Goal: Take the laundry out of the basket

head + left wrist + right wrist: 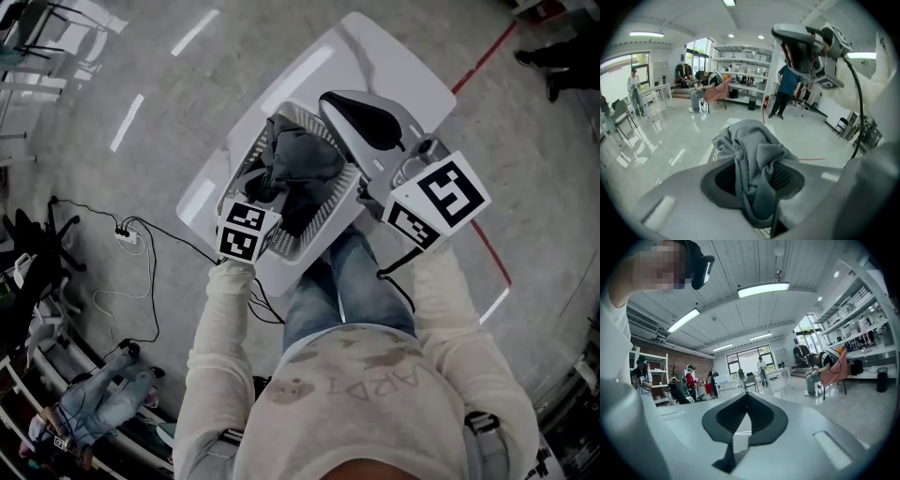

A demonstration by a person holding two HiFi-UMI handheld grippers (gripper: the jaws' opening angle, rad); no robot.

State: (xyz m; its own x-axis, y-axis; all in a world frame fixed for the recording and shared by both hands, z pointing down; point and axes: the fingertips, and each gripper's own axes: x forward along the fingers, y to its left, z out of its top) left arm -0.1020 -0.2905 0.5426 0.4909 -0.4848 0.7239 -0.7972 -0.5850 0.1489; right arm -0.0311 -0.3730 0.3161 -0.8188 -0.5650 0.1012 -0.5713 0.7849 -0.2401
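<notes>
Head view: we see dark laundry (305, 173) heaped in basket (246, 157) on white bench (394, 66), basket floor hidden. Left tongs (754, 185), at basket's 7 o'clock, pinch gray garment (750, 140). Right tongs (746, 397), at 3 o'clock, closed, empty.

sweater front (375, 380): pale printed capitals, upside down in the head view, roughly "ARDT", further letters lost in the folds, reading uncertain | left marker cube (246, 232), right marker cube (439, 200): black-and-white square code patterns, not letters or digits | left and right gripper views: no print sharp enough to read
</notes>
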